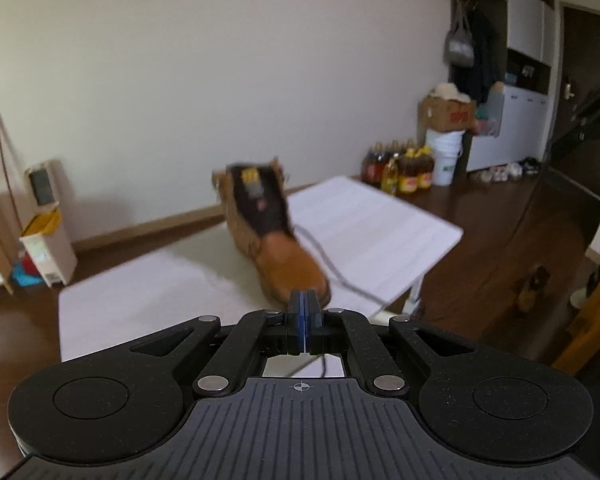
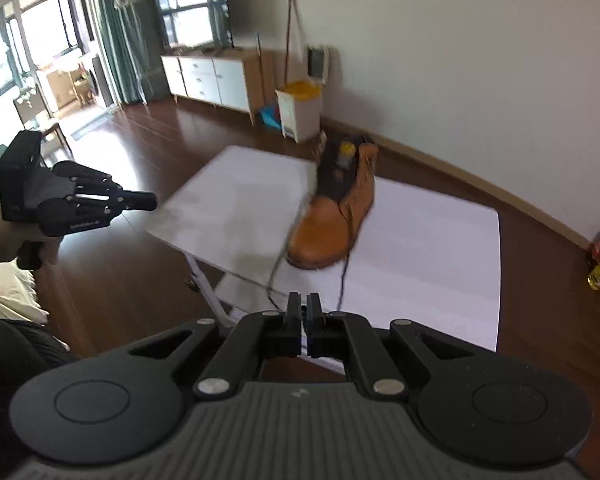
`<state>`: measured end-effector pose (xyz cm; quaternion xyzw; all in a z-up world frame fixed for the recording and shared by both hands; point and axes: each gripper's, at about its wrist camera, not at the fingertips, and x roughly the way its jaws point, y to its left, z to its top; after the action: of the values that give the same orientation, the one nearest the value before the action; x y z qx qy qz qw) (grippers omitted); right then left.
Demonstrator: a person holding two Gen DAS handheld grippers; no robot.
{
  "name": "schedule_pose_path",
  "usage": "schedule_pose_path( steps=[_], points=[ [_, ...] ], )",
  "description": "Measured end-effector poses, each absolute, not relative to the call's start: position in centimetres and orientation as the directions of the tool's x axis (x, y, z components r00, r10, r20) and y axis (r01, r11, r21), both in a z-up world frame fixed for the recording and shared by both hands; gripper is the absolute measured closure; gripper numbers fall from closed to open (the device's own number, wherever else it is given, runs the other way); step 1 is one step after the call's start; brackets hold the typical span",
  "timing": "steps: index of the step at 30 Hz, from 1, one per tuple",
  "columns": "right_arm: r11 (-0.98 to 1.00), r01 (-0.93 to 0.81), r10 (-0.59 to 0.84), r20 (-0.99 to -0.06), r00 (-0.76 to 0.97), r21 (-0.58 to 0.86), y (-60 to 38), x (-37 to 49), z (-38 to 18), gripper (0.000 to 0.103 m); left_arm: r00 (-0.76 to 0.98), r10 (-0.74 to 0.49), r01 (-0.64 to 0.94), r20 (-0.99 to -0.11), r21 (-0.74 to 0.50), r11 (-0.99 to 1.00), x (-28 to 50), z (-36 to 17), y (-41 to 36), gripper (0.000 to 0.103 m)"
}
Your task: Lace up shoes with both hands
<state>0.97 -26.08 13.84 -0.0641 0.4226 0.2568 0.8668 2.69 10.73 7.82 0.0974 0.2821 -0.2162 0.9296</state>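
Note:
A tan boot with a dark tongue stands on a white table; it also shows in the right wrist view. Its dark laces trail loose over the table toward the front edge. My left gripper is shut and held back from the boot's toe; a thin lace strand runs under its fingers. My right gripper is almost shut with a thin gap, empty, above the table's near edge. The left gripper shows off the table's left side.
The white folding table stands on dark wood floor. Bottles, a bucket and a cardboard box stand by the wall on the right. A small white bin and a sideboard stand beyond the table.

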Motion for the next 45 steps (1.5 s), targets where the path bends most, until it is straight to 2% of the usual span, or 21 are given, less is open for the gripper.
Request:
schedule_pose_path(
  steps=[8, 12, 14, 16, 20, 23, 24, 25, 26, 29, 33, 36, 39, 42, 45],
  points=[
    [0.833, -0.541, 0.423, -0.765, 0.486, 0.117, -25.7, 3.3, 8.2, 0.1, 0.711, -0.382, 0.502, -0.59, 0.046, 0.864, 4.6, -5.5, 8.7, 0.1],
    [0.827, -0.552, 0.435, -0.744, 0.507, 0.107, -25.8, 3.7, 5.1, 0.1, 0.709, -0.379, 0.514, -0.594, 0.067, 0.855, 4.6, -11.8, 8.9, 0.095],
    [0.827, -0.555, 0.432, -0.736, 0.522, 0.092, -25.7, 4.1, 2.9, 0.1, 0.712, -0.384, 0.517, -0.588, 0.069, 0.853, 5.2, -14.6, 8.6, 0.081],
    [0.834, -0.545, 0.427, -0.732, 0.531, 0.091, -25.8, 4.0, 1.4, 0.1, 0.716, -0.39, 0.519, -0.579, 0.068, 0.852, 5.7, -17.1, 8.4, 0.06],
    [0.845, -0.527, 0.415, -0.731, 0.541, 0.089, -26.0, 4.0, -1.4, 0.1, 0.721, -0.413, 0.531, -0.557, 0.059, 0.845, 6.8, -20.1, 7.6, 0.06],
    [0.858, -0.507, 0.393, -0.74, 0.545, 0.082, -26.4, 3.8, -2.8, 0.1, 0.729, -0.419, 0.529, -0.541, 0.057, 0.847, 8.5, -22.2, 6.6, 0.065],
    [0.863, -0.5, 0.384, -0.745, 0.545, 0.079, -26.5, 3.7, -3.1, 0.1, 0.726, -0.42, 0.531, -0.545, 0.054, 0.846, 8.9, -22.7, 6.3, 0.09],
    [0.867, -0.492, 0.375, -0.75, 0.545, 0.077, -26.6, 3.6, -3.5, 0.1, 0.716, -0.421, 0.535, -0.557, 0.049, 0.844, 9.2, -22.9, 6.1, 0.101],
    [0.874, -0.48, 0.366, -0.756, 0.542, 0.079, -26.7, 3.7, -3.9, 0.1, 0.706, -0.422, 0.539, -0.569, 0.045, 0.841, 9.5, -23.1, 5.9, 0.101],
    [0.878, -0.462, 0.378, -0.769, 0.515, 0.123, -26.6, 4.3, -4.3, 0.1, 0.666, -0.453, 0.572, -0.592, 0.015, 0.82, 7.7, -20.0, 5.8, 0.101],
    [0.872, -0.449, 0.418, -0.776, 0.472, 0.196, -26.7, 4.7, -2.5, 0.1, 0.621, -0.524, 0.58, -0.583, -0.108, 0.807, 4.4, -9.9, 7.0, 0.101],
    [0.86, -0.446, 0.455, -0.766, 0.454, 0.247, -27.1, 4.7, 2.5, 0.1, 0.598, -0.572, 0.578, -0.562, -0.192, 0.793, 2.3, 0.1, 8.4, 0.101],
    [0.848, -0.452, 0.483, -0.753, 0.447, 0.276, -27.6, 4.5, 6.0, 0.1, 0.585, -0.579, 0.577, -0.567, -0.211, 0.789, 1.2, 7.8, 8.8, 0.101],
    [0.836, -0.462, 0.506, -0.74, 0.443, 0.296, -28.3, 3.8, 9.5, 0.1, 0.579, -0.586, 0.583, -0.567, -0.215, 0.784, 0.6, 14.1, 8.9, 0.101],
    [0.821, -0.479, 0.538, -0.704, 0.464, 0.311, -28.9, 2.6, 12.5, 0.1, 0.568, -0.598, 0.586, -0.565, -0.233, 0.776, 0.1, 17.7, 8.7, 0.101]
  ],
)
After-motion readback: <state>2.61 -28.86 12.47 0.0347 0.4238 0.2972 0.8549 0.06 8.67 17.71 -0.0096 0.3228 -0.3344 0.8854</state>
